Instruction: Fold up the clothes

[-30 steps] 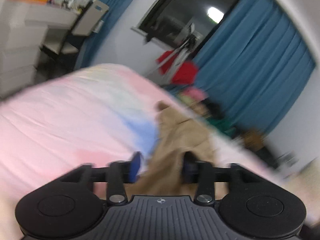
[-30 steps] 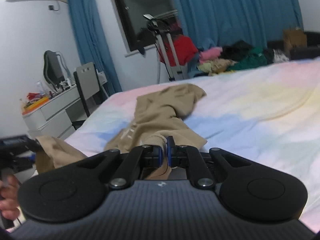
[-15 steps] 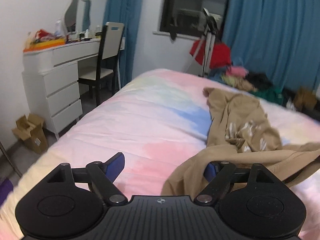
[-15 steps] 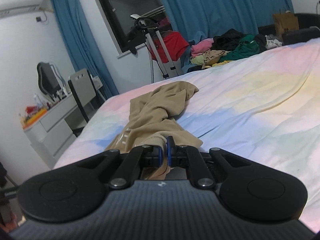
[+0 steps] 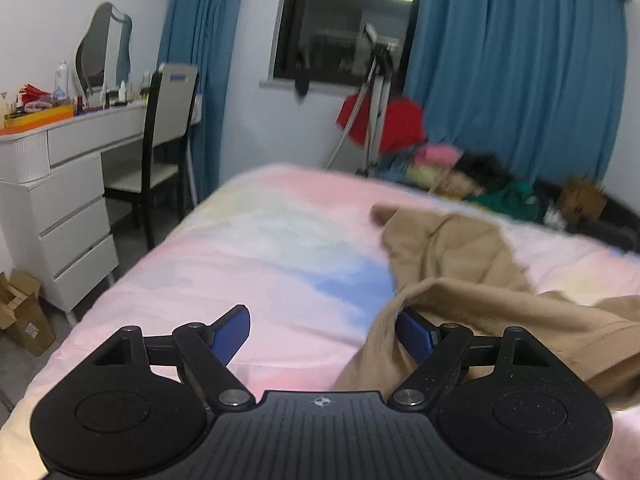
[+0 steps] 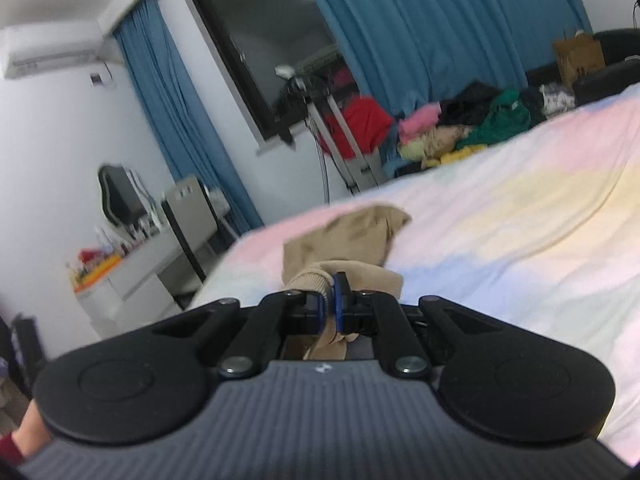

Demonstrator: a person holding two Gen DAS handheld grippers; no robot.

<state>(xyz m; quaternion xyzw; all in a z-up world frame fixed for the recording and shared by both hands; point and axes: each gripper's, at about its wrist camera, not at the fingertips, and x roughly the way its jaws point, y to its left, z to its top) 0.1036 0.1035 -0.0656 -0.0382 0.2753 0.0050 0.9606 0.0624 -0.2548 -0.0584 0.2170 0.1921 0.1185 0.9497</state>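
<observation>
A tan garment [image 5: 452, 256] lies crumpled on the pastel bedspread [image 5: 248, 264], stretching from mid-bed toward the right. My left gripper [image 5: 324, 332] is open and wide; a fold of the tan cloth drapes over its right finger, and nothing sits between the blue pads [image 5: 230, 334]. In the right wrist view my right gripper [image 6: 330, 300] is shut on a ribbed cuff of the tan garment [image 6: 348, 236], which is lifted off the bedspread [image 6: 500, 232] and trails away toward the far edge of the bed.
A white dresser [image 5: 52, 200] with a mirror and a chair [image 5: 164, 140] stand left of the bed. A pile of coloured clothes [image 5: 472, 180] lies beyond the far edge under blue curtains. A cardboard box [image 5: 20, 316] sits on the floor. A hand [image 6: 30, 436] shows at lower left.
My left gripper opened, let go of the tan cloth and swung level toward the bed. The right gripper stayed shut on the cuff and tilted, lifting it.
</observation>
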